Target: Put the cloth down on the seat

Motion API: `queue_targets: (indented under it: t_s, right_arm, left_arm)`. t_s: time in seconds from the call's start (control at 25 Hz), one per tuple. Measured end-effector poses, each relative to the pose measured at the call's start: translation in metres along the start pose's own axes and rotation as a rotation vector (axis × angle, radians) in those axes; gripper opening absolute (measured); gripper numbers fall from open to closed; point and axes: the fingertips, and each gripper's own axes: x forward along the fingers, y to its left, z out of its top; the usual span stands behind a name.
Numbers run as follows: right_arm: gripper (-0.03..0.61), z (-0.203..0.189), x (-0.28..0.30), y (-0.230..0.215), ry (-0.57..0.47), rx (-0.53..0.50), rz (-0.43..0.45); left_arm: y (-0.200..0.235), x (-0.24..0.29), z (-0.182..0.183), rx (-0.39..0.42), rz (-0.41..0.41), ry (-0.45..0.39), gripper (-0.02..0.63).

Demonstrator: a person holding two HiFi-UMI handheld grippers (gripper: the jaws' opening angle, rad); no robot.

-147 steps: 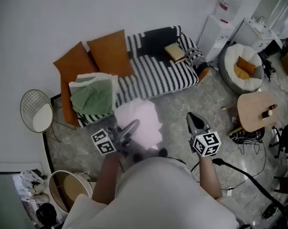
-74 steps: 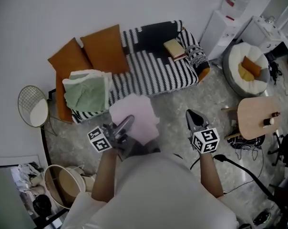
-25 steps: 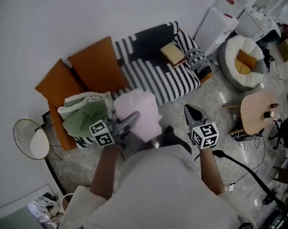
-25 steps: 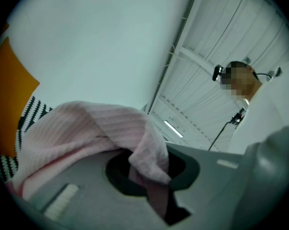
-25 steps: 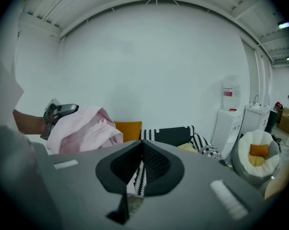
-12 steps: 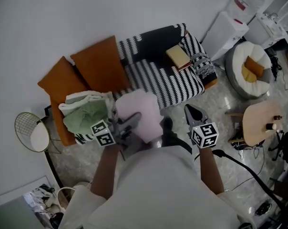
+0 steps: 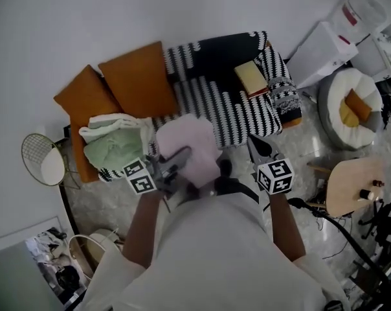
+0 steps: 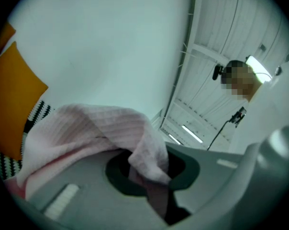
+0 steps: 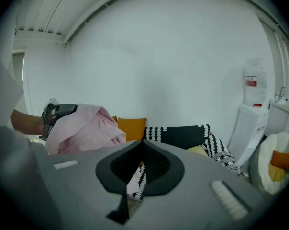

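Note:
A pale pink cloth point(image 7: 192, 144) hangs bunched from my left gripper point(image 7: 179, 155), which is shut on it. In the head view it hovers over the front edge of the sofa seat point(image 7: 215, 102), which is covered by a black-and-white striped throw. The left gripper view shows the cloth point(image 8: 87, 128) draped over the jaws of the left gripper point(image 8: 147, 169), hiding the pads. My right gripper point(image 7: 255, 142) is shut and empty, to the right of the cloth near the sofa's front edge. From the right gripper point(image 9: 142, 145) I see the cloth point(image 9: 84, 126) at left.
Two orange cushions point(image 7: 138, 76) lean at the sofa's left, with folded green and white cloths point(image 7: 114, 144) in front of them. A tan book point(image 7: 250, 76) lies at the right end. A wire side table point(image 7: 43, 161), a white beanbag point(image 7: 354, 102) and a round wooden table point(image 7: 351, 186) stand around.
Both grippers have moved towards the sofa, and the sofa sits closer in the view. The pink cloth stays held in the left gripper.

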Motion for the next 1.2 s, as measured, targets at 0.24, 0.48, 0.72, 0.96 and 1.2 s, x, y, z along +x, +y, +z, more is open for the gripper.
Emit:
queue_targets:
  t_s: [0.24, 0.48, 0.72, 0.96, 1.2]
  right_arm:
    - [0.003, 0.004, 0.017, -0.048, 0.029, -0.015, 0.071]
    - [0.003, 0.002, 0.03, -0.09, 0.059, -0.036, 0.12]
    - [0.004, -0.003, 0.041, -0.123, 0.082, -0.036, 0.136]
    - [0.004, -0.013, 0.048, -0.16, 0.105, -0.001, 0.123]
    - [0.004, -0.016, 0.059, -0.18, 0.127, 0.02, 0.111]
  left_arm:
    - [0.022, 0.044, -0.003, 0.014, 0.07, -0.027, 0.049]
    - [0.045, 0.083, -0.002, 0.014, 0.116, -0.077, 0.049]
    - [0.072, 0.114, -0.003, 0.013, 0.15, -0.073, 0.049]
    - [0.099, 0.148, -0.006, 0.006, 0.172, -0.04, 0.049]
    - [0.127, 0.172, -0.005, -0.009, 0.176, -0.002, 0.049]
